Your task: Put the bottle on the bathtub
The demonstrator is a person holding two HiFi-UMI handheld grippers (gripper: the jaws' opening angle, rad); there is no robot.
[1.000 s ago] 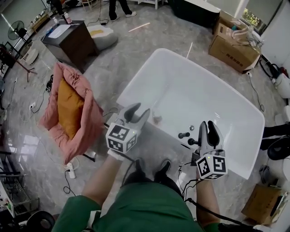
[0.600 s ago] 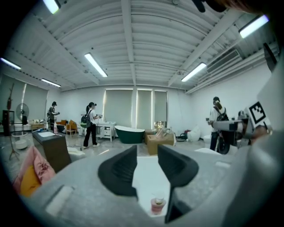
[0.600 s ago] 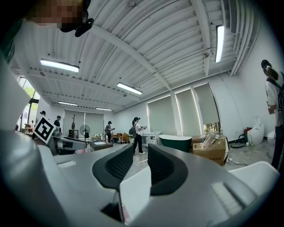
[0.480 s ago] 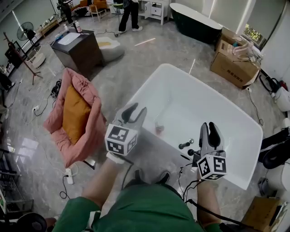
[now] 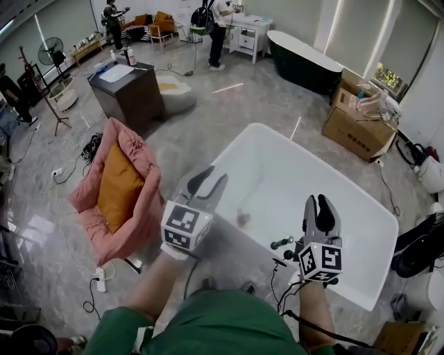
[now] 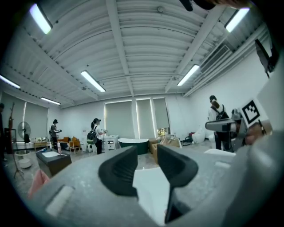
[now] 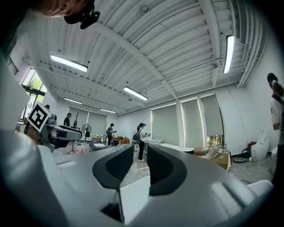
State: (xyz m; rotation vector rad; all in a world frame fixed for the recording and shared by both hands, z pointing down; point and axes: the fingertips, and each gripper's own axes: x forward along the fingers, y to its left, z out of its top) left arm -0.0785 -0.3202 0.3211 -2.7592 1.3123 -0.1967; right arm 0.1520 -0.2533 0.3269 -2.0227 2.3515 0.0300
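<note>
Both grippers are held out over the near end of the white tub (image 5: 312, 173), pointing across the room. The left gripper (image 5: 209, 179) has its jaws well apart with nothing between them, only the tub's white edge showing through the gap. The right gripper (image 5: 318, 204) has its jaws much closer, a narrow slit left between them, and nothing in it either. Between the two, at the tub's near rim, stands a small clear thing with a pinkish base (image 5: 243, 219), too small to make out well, though it looks like the bottle; neither gripper touches it. A dark tap (image 5: 281, 243) sits on the rim just left of the right gripper. Off to the left on the stone floor is a pink chair (image 5: 142, 208) with an orange cushion (image 5: 118, 186), and beyond it a dark cabinet (image 5: 128, 87). Cardboard boxes (image 5: 361, 128) lie past the tub's far end, near a dark green tub (image 5: 305, 52), and people (image 5: 220, 21) stand at the back.
</note>
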